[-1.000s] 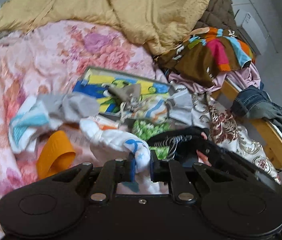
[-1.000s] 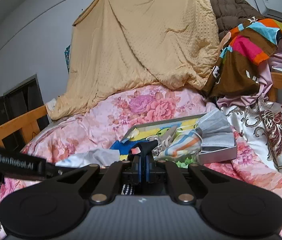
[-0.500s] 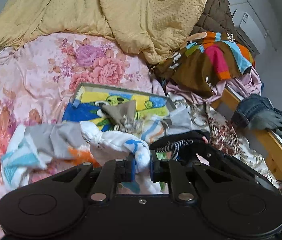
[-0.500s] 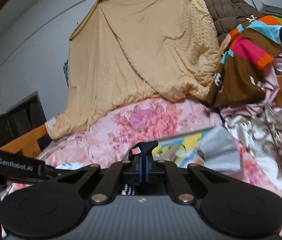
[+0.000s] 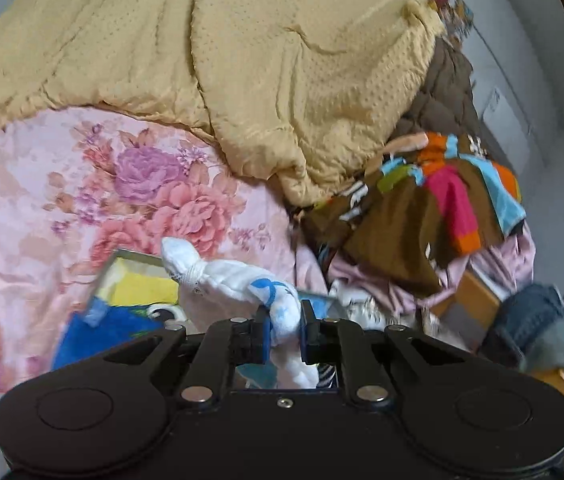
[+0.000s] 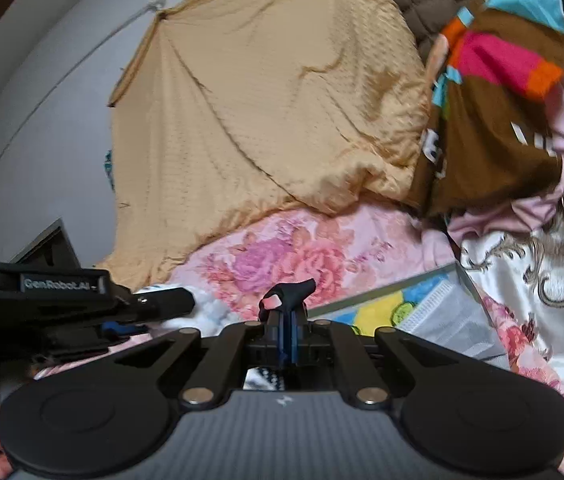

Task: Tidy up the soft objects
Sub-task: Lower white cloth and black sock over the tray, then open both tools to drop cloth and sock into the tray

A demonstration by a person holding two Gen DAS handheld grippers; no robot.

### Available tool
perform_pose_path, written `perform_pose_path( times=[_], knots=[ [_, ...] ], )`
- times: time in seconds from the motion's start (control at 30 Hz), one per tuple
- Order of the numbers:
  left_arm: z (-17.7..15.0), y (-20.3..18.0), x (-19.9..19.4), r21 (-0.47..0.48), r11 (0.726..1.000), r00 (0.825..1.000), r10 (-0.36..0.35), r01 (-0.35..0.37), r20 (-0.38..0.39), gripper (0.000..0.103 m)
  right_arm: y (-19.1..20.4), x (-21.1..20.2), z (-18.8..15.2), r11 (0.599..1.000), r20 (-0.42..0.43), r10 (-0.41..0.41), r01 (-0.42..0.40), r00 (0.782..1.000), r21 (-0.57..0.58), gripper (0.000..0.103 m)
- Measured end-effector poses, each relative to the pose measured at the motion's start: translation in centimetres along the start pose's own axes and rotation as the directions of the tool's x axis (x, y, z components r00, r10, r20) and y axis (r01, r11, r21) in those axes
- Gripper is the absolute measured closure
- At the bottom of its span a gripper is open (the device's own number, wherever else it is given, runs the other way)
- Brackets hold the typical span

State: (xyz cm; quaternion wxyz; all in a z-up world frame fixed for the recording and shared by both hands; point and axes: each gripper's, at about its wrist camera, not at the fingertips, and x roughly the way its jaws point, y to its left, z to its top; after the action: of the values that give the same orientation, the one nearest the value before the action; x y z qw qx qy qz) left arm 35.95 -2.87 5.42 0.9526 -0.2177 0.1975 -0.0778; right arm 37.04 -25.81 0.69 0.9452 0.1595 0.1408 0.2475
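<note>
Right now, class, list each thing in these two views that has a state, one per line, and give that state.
Left gripper: shut on the white sock.
White sock: knotted, held off the bed.
Right gripper: shut on a black cloth.
Black cloth: pinched, its tip poking up.
Box: open, a grey mask inside.
Yellow blanket: hung up, draping onto the bed.
Striped garment: crumpled on the pile.

Bed (image 5: 42, 208): pink floral cover, filling the near ground. Tan quilt (image 6: 266, 92): hung against the far wall, foot resting on the bed. Wall (image 6: 54, 120): pale grey, plain. Wooden bed frame (image 5: 477, 296): right edge. Light: soft, even.
</note>
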Motion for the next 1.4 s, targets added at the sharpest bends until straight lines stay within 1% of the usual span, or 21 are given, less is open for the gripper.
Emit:
perform_pose_path(
  times=[0.1, 0.23, 0.3, 0.5, 0.67, 0.73, 0.83, 0.9, 1.03, 1.1, 1.13, 1.2, 1.23, 1.3, 1.33, 1.4],
  knots=[
    [-1.1, 0.7, 2.9, -0.022, 1.000, 1.000, 0.001, -0.001, -0.001, 0.089, -1.2, 1.3, -0.6, 1.000, -0.024, -0.023, 0.024, 0.999, 0.018, 0.099],
    [-3.0, 2.1, 5.6, -0.056, 0.998, 0.999, 0.027, -0.029, -0.046, 0.089, -2.4, 2.7, -1.5, 0.997, -0.081, -0.053, 0.057, 0.995, 0.046, 0.099],
    [-3.7, 2.7, 6.2, -0.068, 0.997, 0.997, 0.037, -0.041, -0.064, 0.089, -2.9, 3.2, -1.8, 0.996, -0.104, -0.063, 0.069, 0.993, 0.057, 0.099],
    [-5.3, 3.8, 6.4, -0.046, 0.995, 0.991, 0.082, -0.087, -0.106, 0.088, -3.2, 4.1, -2.4, 0.993, -0.161, -0.087, 0.098, 0.983, 0.062, 0.095],
    [-5.8, 3.9, 7.0, 0.002, 0.991, 0.979, 0.136, -0.137, -0.150, 0.086, -3.0, 4.4, -2.5, 0.991, -0.198, -0.110, 0.122, 0.974, 0.048, 0.093],
    [-5.8, 3.8, 7.1, 0.016, 0.988, 0.976, 0.154, -0.153, -0.154, 0.085, -3.0, 4.4, -2.4, 0.991, -0.205, -0.114, 0.127, 0.972, 0.048, 0.092],
    [-5.7, 3.6, 6.8, 0.018, 0.984, 0.972, 0.177, -0.176, -0.155, 0.078, -2.9, 4.4, -2.2, 0.990, -0.210, -0.120, 0.133, 0.970, 0.048, 0.085],
    [-5.6, 3.5, 6.5, 0.017, 0.983, 0.971, 0.182, -0.182, -0.154, 0.075, -2.7, 4.2, -2.0, 0.990, -0.213, -0.120, 0.132, 0.970, 0.044, 0.073],
    [-5.3, 3.2, 5.8, 0.027, 0.981, 0.970, 0.195, -0.193, -0.148, 0.069, -2.4, 3.6, -1.5, 0.990, -0.214, -0.126, 0.137, 0.969, 0.040, 0.066],
    [-5.2, 2.9, 5.3, 0.039, 0.979, 0.969, 0.203, -0.200, -0.143, 0.060, -2.2, 3.2, -1.2, 0.989, -0.211, -0.131, 0.142, 0.969, 0.037, 0.057],
    [-5.2, 2.7, 5.0, 0.044, 0.978, 0.968, 0.208, -0.204, -0.139, 0.057, -2.2, 2.9, -1.0, 0.989, -0.208, -0.134, 0.144, 0.969, 0.035, 0.056],
    [-5.0, 2.4, 4.4, 0.052, 0.976, 0.968, 0.216, -0.211, -0.127, 0.049, -2.0, 2.3, -0.7, 0.988, -0.204, -0.143, 0.151, 0.969, 0.027, 0.048],
    [-4.9, 2.2, 4.0, 0.052, 0.976, 0.969, 0.218, -0.213, -0.121, 0.047, -1.9, 1.9, -0.5, 0.988, -0.201, -0.146, 0.154, 0.969, 0.024, 0.047],
    [-4.7, 2.0, 3.3, 0.050, 0.975, 0.969, 0.222, -0.218, -0.111, 0.041, -1.7, 1.3, -0.1, 0.987, -0.192, -0.151, 0.158, 0.970, 0.020, 0.040],
    [-4.5, 1.8, 2.9, 0.049, 0.974, 0.969, 0.224, -0.219, -0.106, 0.039, -1.5, 0.9, 0.1, 0.987, -0.187, -0.153, 0.159, 0.970, 0.018, 0.039],
    [-4.3, 1.5, 2.0, 0.051, 0.974, 0.969, 0.226, -0.222, -0.095, 0.034, -1.2, 0.0, 0.6, 0.987, -0.176, -0.155, 0.160, 0.972, 0.015, 0.032]
  ],
)
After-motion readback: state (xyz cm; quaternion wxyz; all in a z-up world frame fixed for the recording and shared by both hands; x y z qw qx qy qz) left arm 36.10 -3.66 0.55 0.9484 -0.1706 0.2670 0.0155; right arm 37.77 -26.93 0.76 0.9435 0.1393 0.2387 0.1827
